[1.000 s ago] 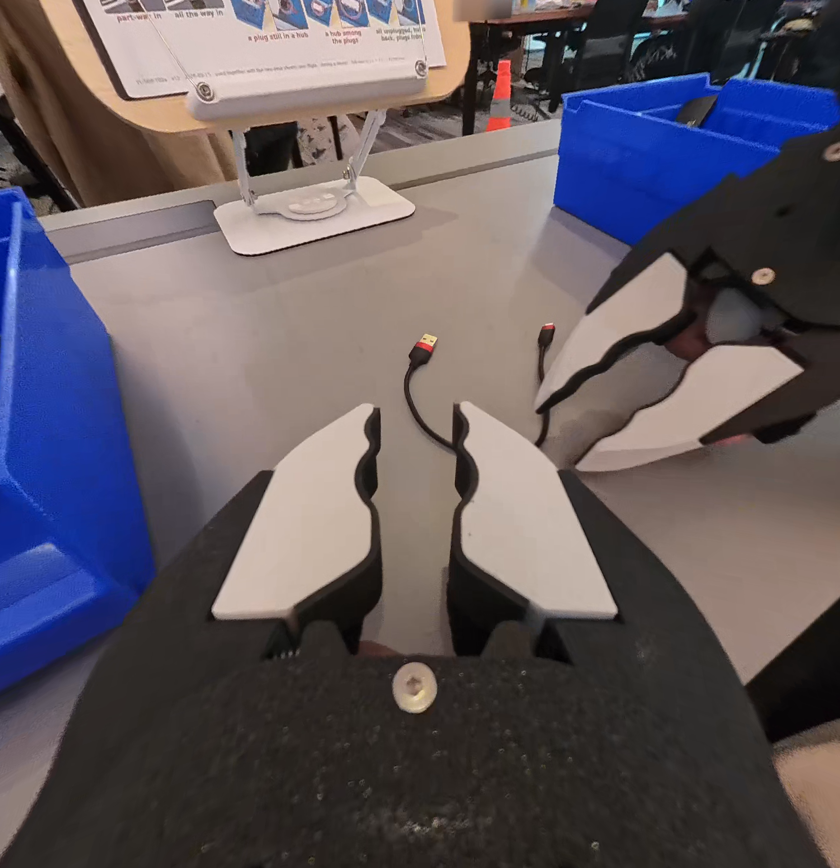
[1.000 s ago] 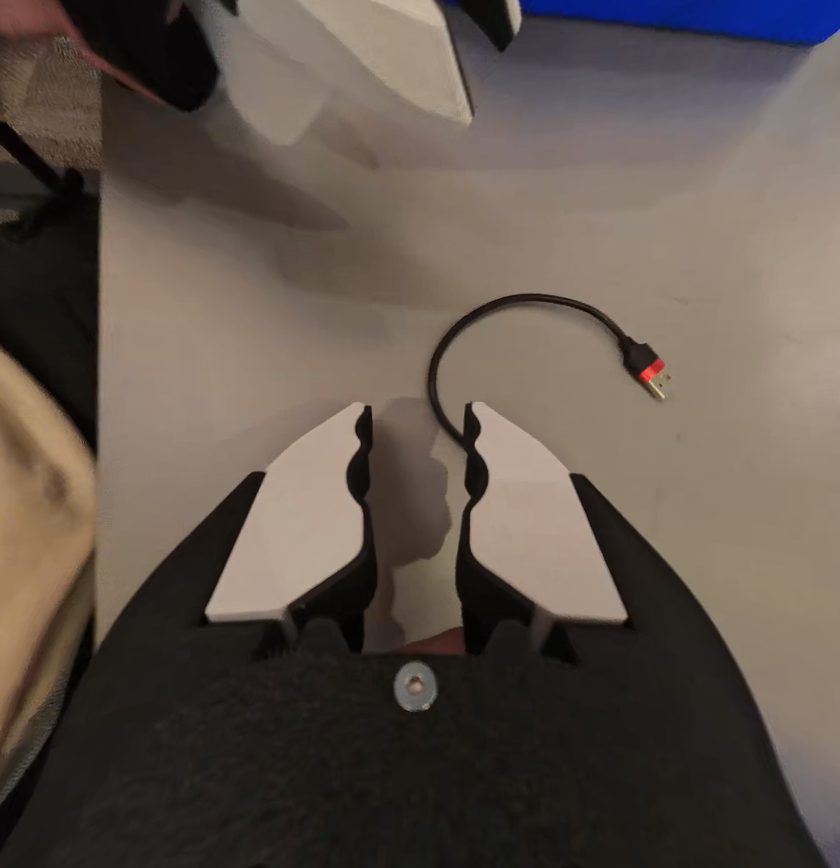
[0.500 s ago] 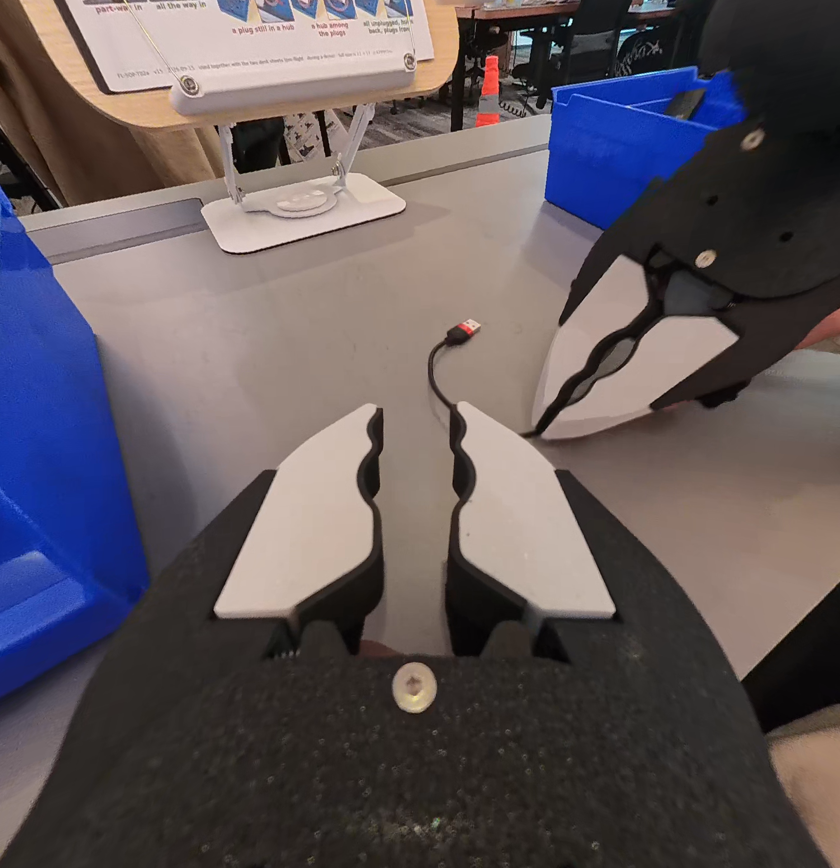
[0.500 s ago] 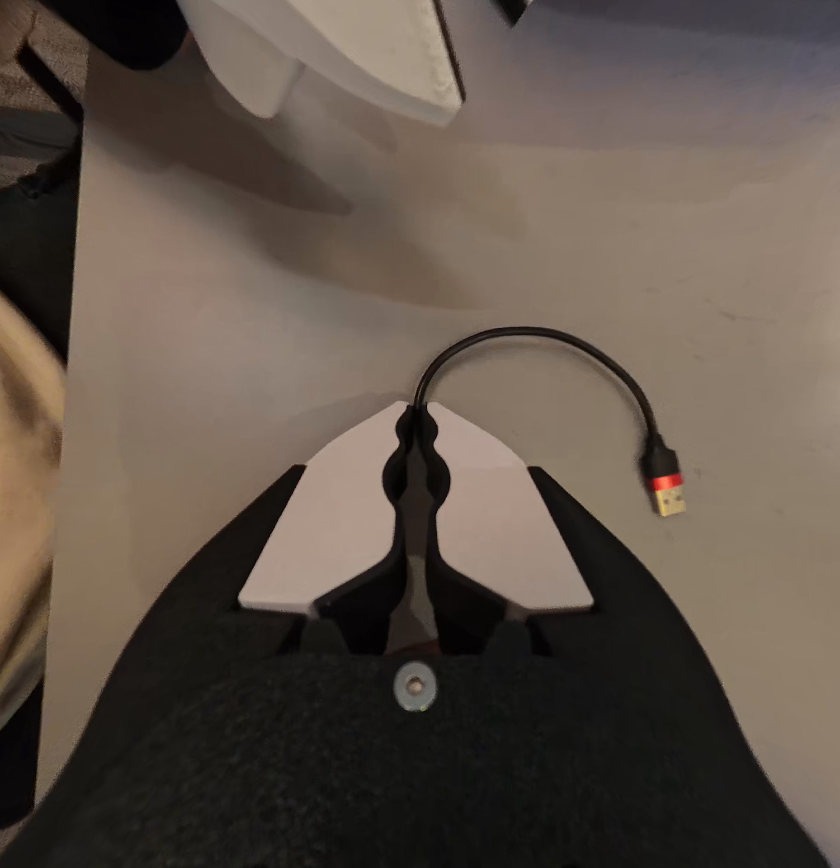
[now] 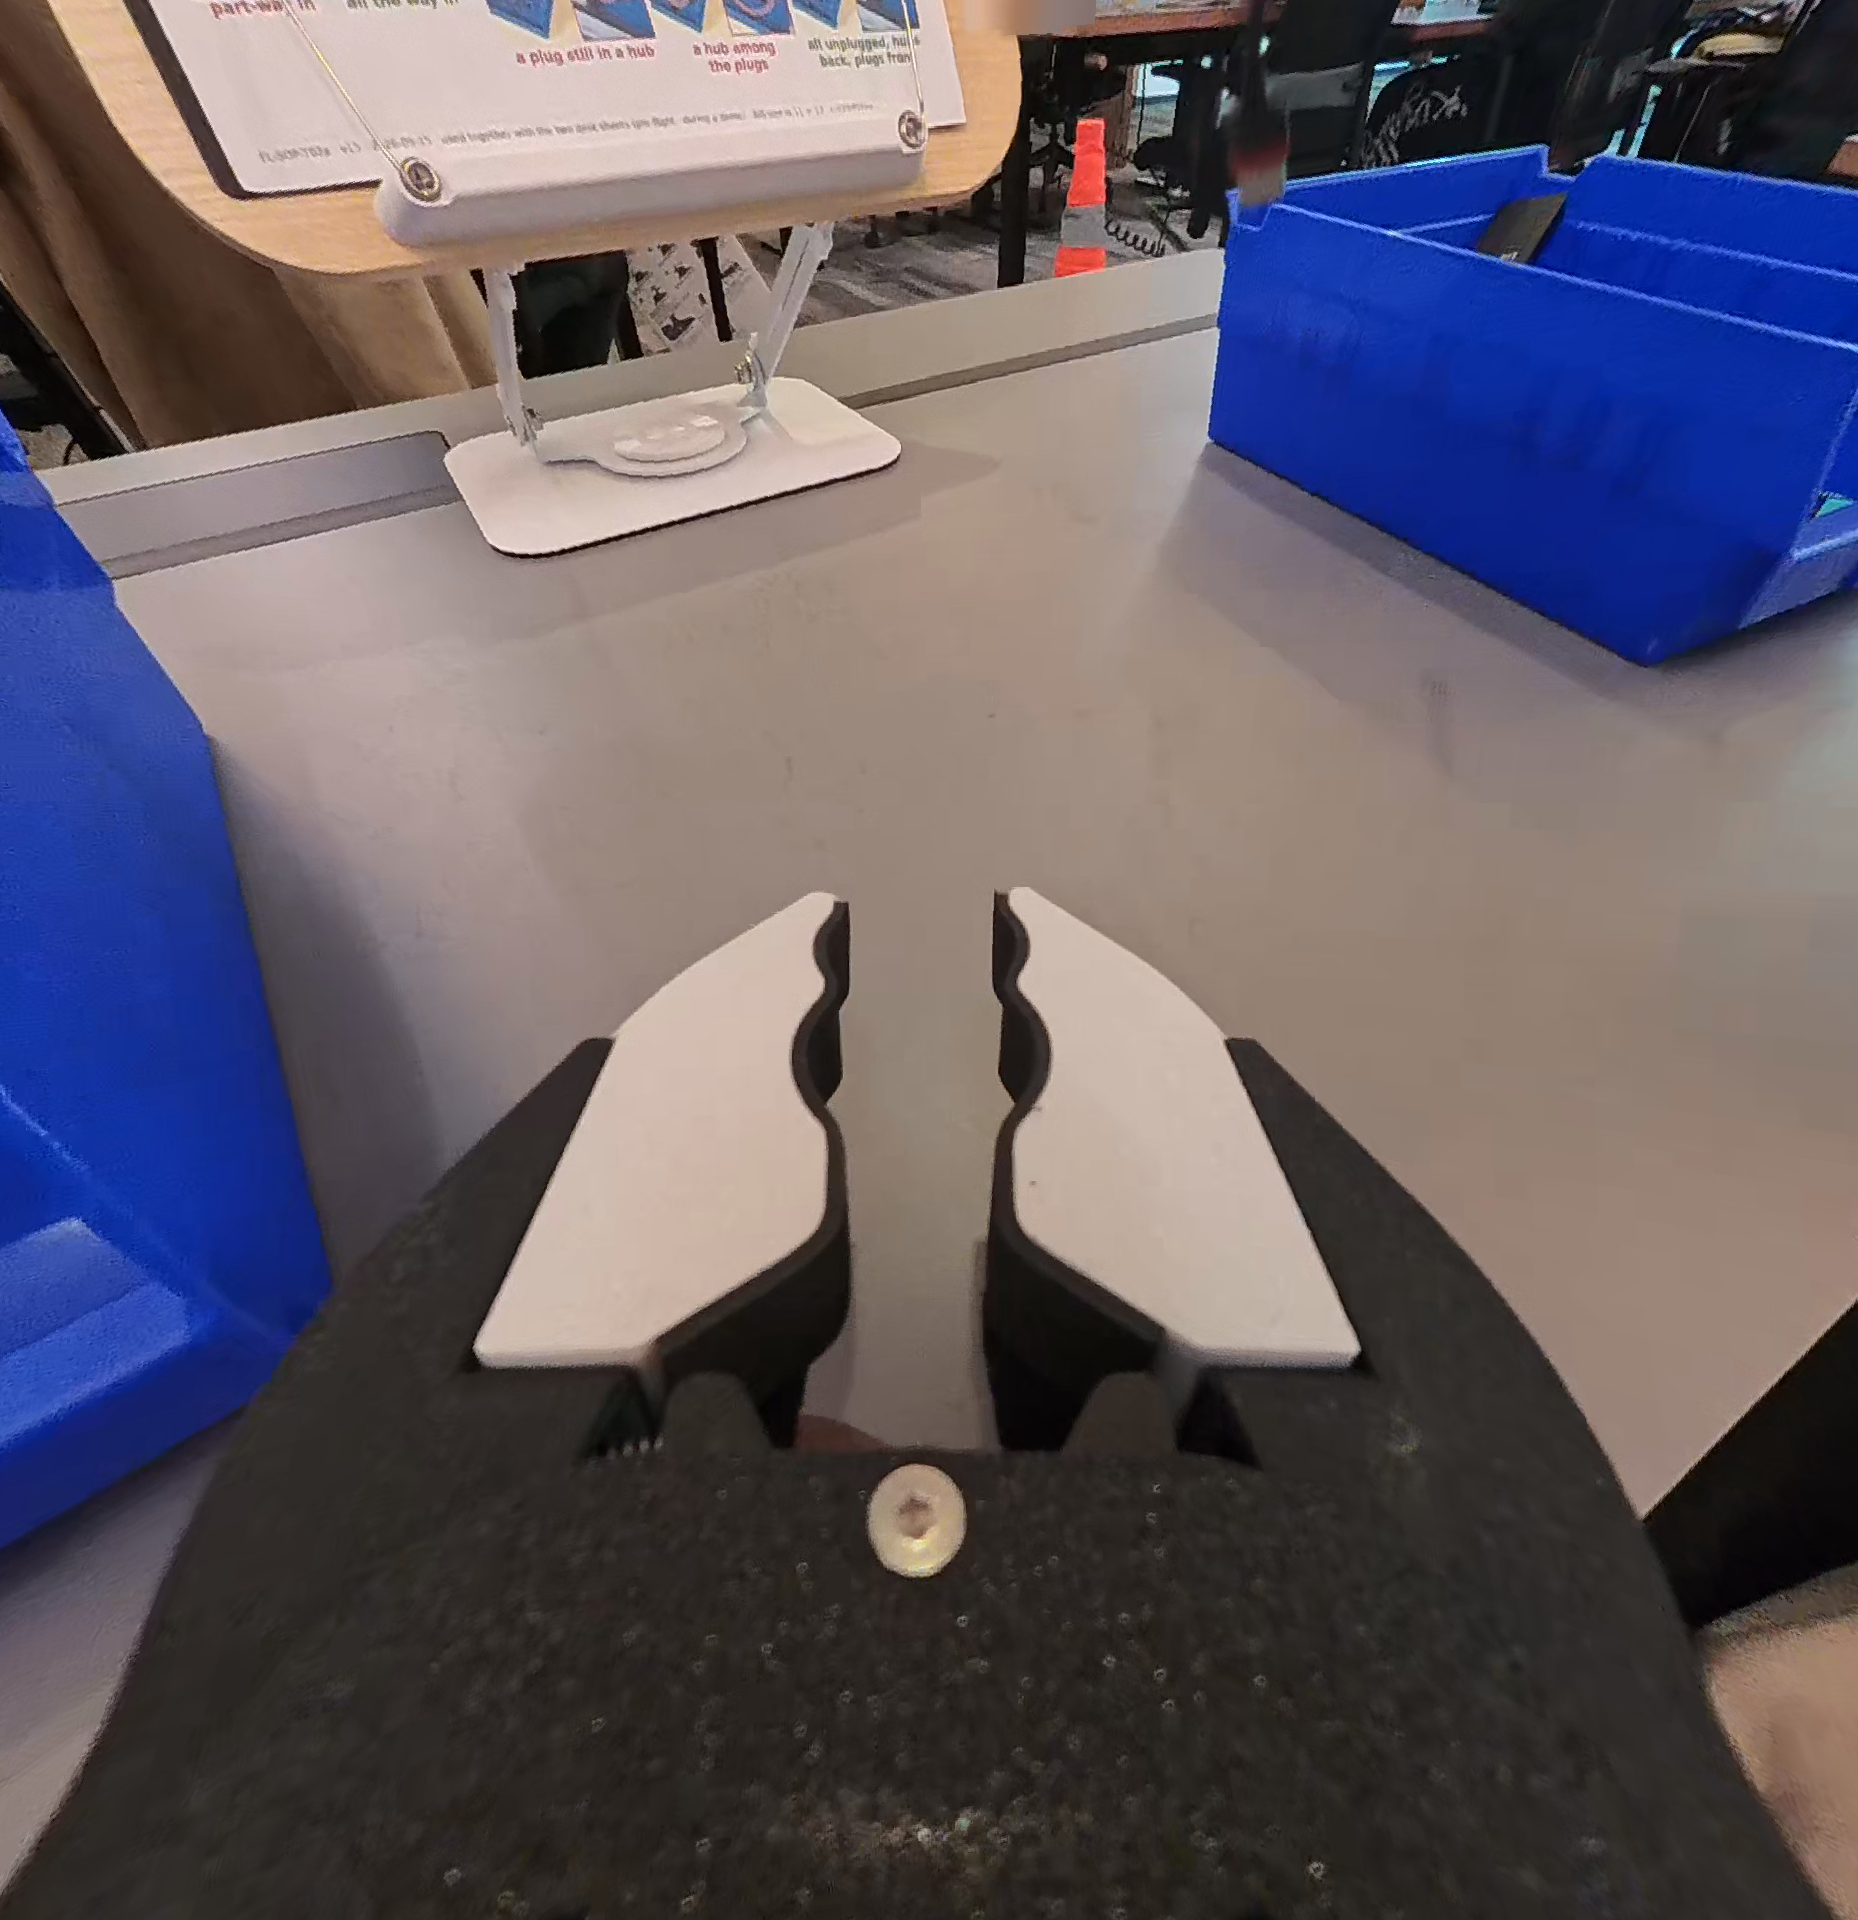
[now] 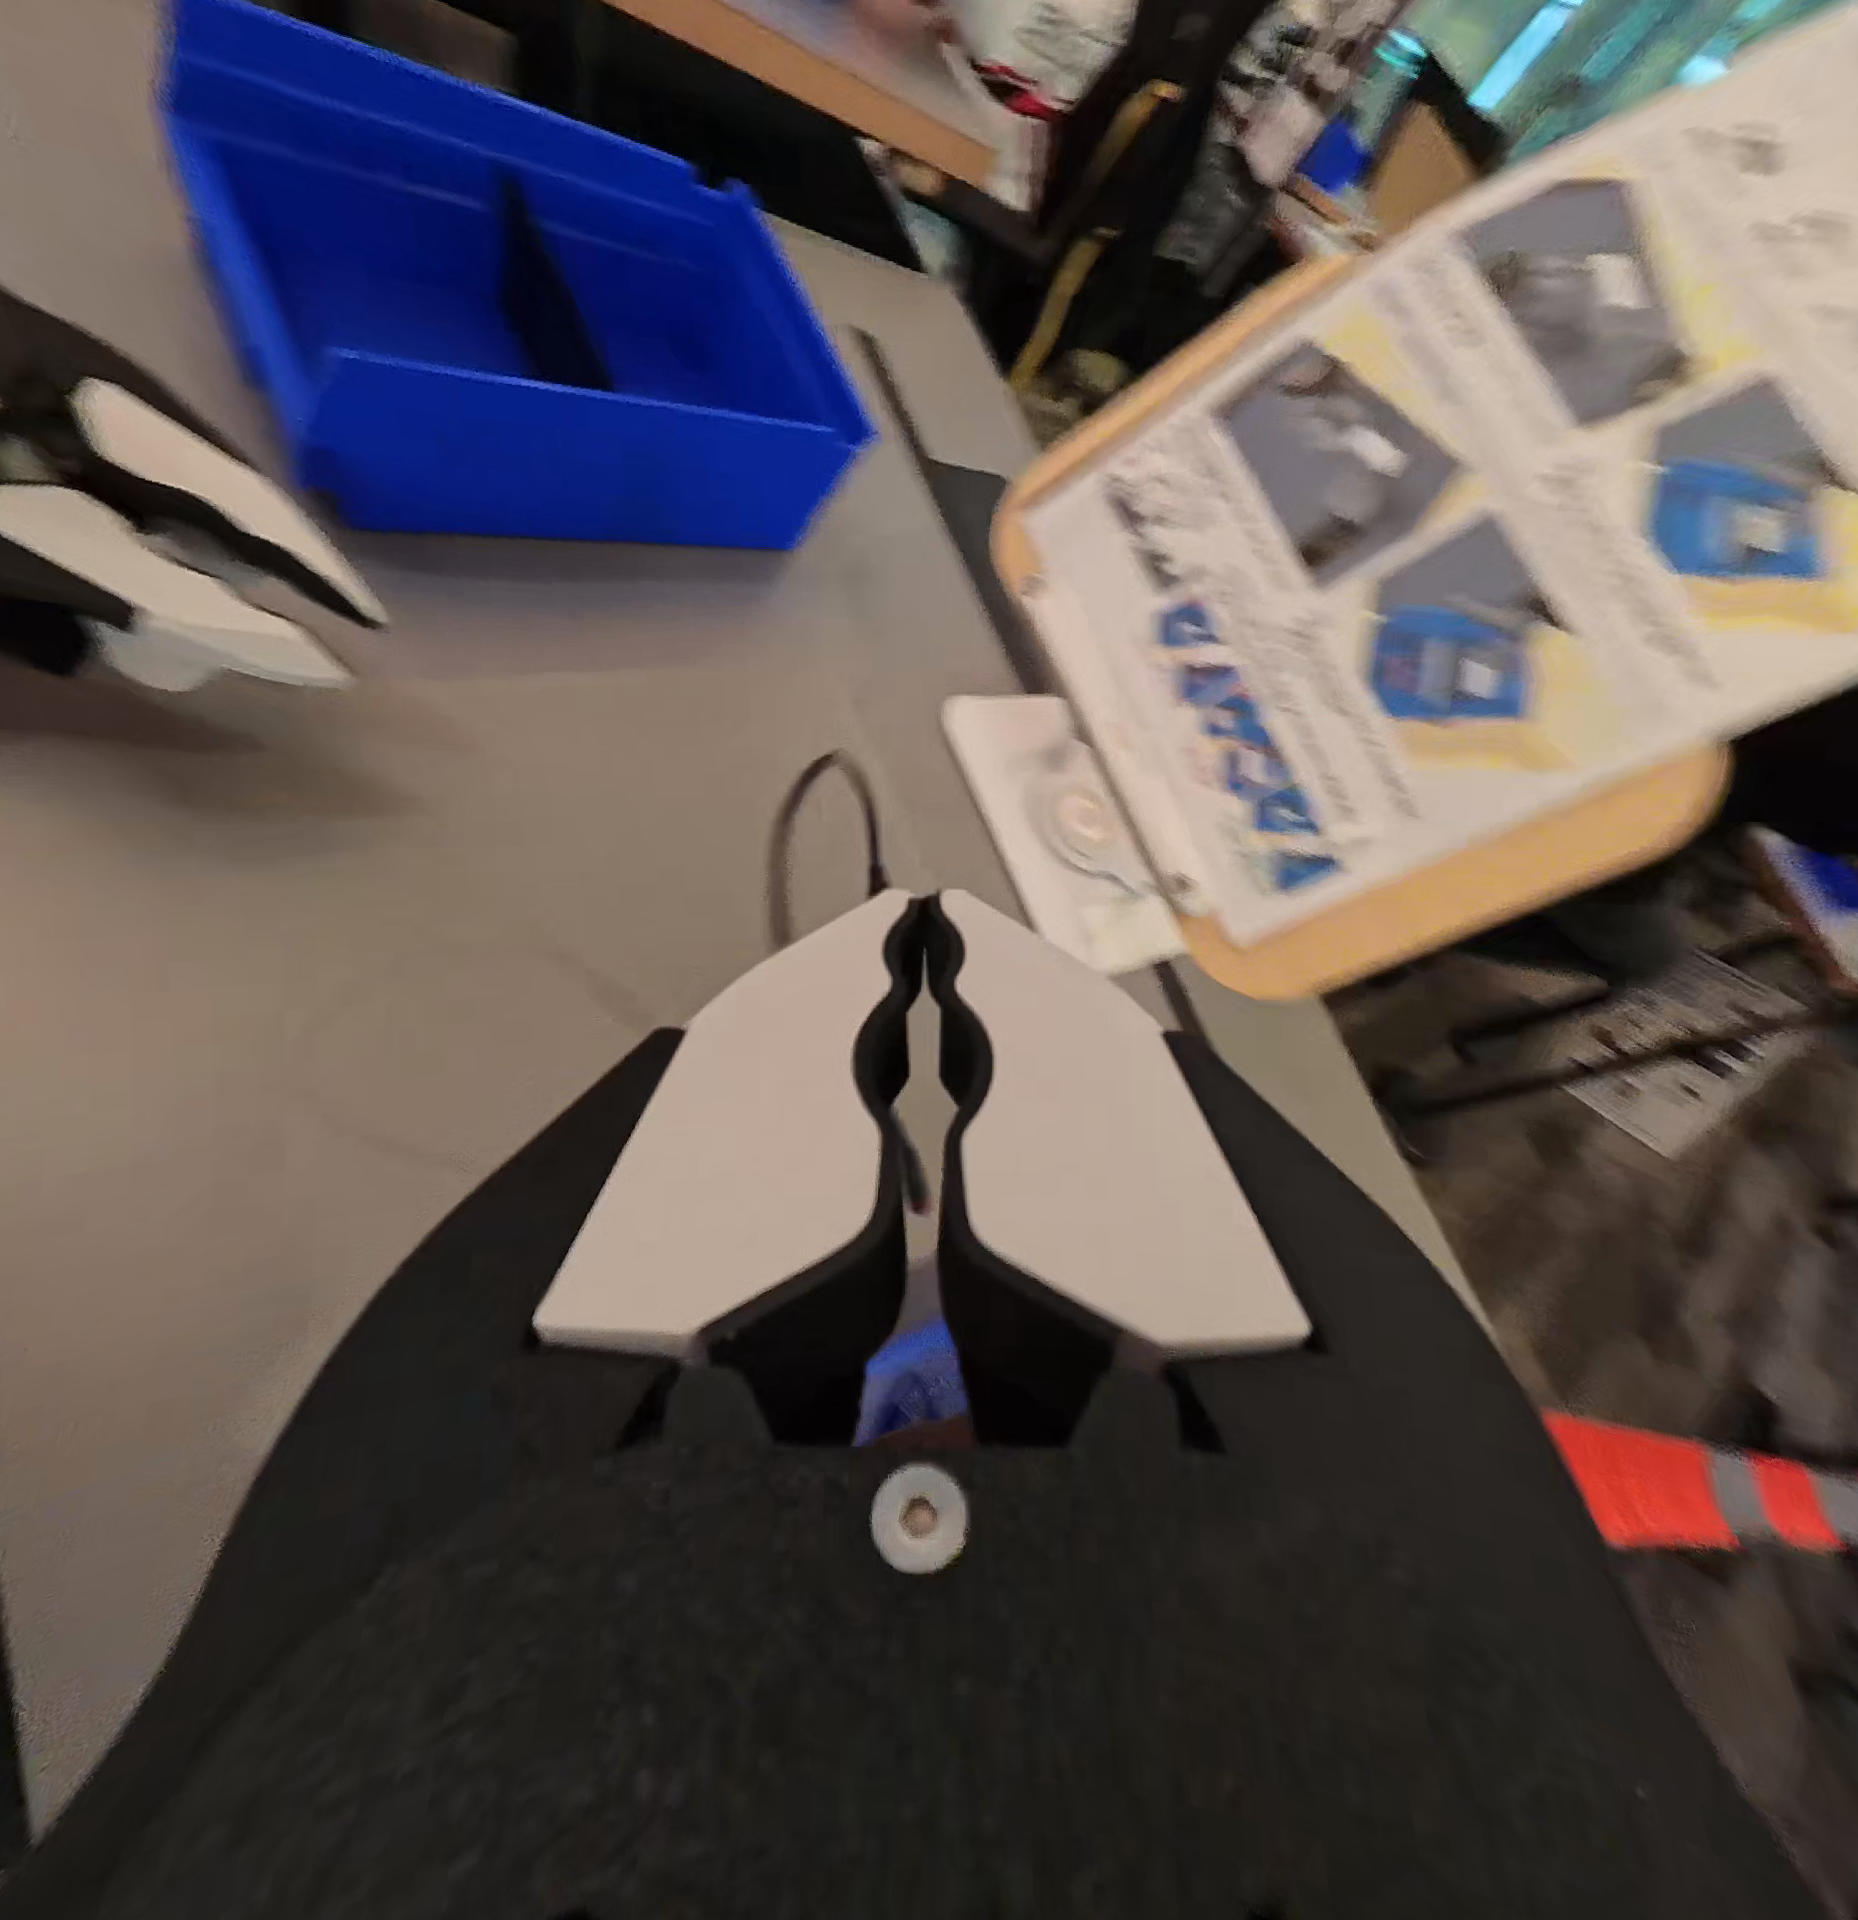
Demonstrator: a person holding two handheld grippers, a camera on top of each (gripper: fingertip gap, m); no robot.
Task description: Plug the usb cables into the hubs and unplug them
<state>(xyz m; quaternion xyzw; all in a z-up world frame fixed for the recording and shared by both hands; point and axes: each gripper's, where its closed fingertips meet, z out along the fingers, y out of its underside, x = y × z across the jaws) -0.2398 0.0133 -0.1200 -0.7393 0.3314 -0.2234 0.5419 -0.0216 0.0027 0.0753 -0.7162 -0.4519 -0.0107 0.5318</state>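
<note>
Right wrist view: right tongs (image 6: 923, 918) pinched closed on one black usb cable (image 6: 800, 831), lifted above the grey worktop (image 6: 385, 883). Left tongs (image 5: 920, 902) gape empty. Two blue bins (image 5: 1507, 416) (image 5: 83, 1039) flank it.

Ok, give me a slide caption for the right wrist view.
Right hand-held gripper shut on black cable, lifted above grey table.
</note>
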